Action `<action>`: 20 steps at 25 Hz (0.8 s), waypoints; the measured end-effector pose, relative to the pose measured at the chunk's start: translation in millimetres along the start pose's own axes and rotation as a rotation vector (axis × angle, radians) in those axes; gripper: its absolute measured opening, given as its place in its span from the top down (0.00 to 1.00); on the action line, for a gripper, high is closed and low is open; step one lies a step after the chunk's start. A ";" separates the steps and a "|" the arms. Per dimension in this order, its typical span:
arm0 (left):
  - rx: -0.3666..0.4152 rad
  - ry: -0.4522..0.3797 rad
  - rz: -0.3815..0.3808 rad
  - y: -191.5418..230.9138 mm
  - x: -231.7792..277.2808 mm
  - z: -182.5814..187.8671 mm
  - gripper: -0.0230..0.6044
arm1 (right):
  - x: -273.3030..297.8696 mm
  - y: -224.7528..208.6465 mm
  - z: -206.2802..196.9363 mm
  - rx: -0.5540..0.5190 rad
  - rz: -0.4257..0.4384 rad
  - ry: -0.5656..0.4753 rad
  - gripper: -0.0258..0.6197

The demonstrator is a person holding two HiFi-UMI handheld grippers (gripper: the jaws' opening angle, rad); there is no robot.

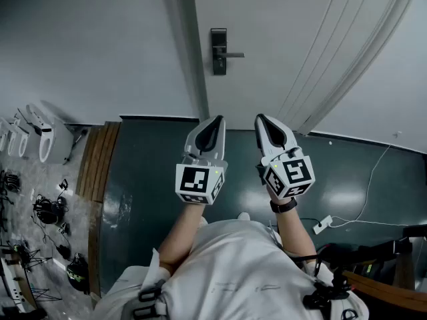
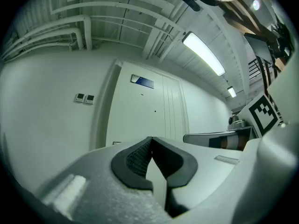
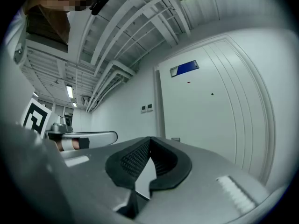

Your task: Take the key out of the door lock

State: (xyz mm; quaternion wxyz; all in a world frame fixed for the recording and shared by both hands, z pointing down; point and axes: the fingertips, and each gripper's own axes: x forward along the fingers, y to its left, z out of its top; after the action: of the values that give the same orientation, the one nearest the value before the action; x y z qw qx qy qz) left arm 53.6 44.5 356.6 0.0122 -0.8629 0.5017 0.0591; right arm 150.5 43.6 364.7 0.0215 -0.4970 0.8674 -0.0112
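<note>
A dark lock plate (image 1: 218, 51) with a lever handle (image 1: 232, 55) sits on the white door (image 1: 280, 39) ahead of me. Any key in it is too small to make out. My left gripper (image 1: 216, 120) and right gripper (image 1: 260, 118) are held side by side, well short of the door and below the lock, both pointing at it. In the left gripper view the jaws (image 2: 150, 139) meet at the tips with nothing between them. The right gripper's jaws (image 3: 150, 139) are likewise shut and empty. The lock is hidden behind the jaws in both gripper views.
The door frame (image 1: 190, 52) runs just left of the lock. Dark green floor (image 1: 147, 179) lies underfoot, with a wooden strip (image 1: 97, 159), white fixtures (image 1: 40, 132) and cables at the left. A white power strip (image 1: 322, 225) and cord lie at the right. A blue sign (image 3: 184, 68) hangs over the door.
</note>
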 end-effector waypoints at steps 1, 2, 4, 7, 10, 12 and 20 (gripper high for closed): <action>-0.001 0.000 0.004 -1.5 0.9 -0.4 0.96 | -2.1 -2.3 -1.0 0.000 0.001 0.002 0.96; -0.002 -0.001 0.009 -3.2 1.8 -0.9 0.96 | -4.3 -4.6 -1.9 0.000 0.001 0.003 0.96; 0.000 -0.002 0.015 -7.8 3.8 -1.8 0.96 | -9.4 -9.3 -4.1 0.005 0.003 0.006 0.96; 0.004 0.003 0.018 -18.6 8.3 -4.8 0.96 | -17.6 -15.1 -9.0 0.030 0.010 0.008 0.96; 0.005 0.010 0.014 -32.4 14.8 -8.6 0.96 | -25.0 -18.8 -16.3 0.054 0.025 0.021 0.96; 0.014 0.013 0.016 -42.1 19.2 -10.6 0.96 | -30.4 -23.2 -22.4 0.071 0.033 0.033 0.96; 0.067 0.041 0.062 -53.9 18.5 -23.0 0.96 | -36.6 -36.5 -51.4 0.156 0.062 0.064 0.96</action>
State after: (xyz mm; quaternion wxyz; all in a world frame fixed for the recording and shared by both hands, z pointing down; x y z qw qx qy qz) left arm 111.5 53.4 375.2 0.0289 -0.8470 0.5302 0.0249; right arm 198.0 56.6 418.4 0.0326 -0.4663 0.8790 -0.0942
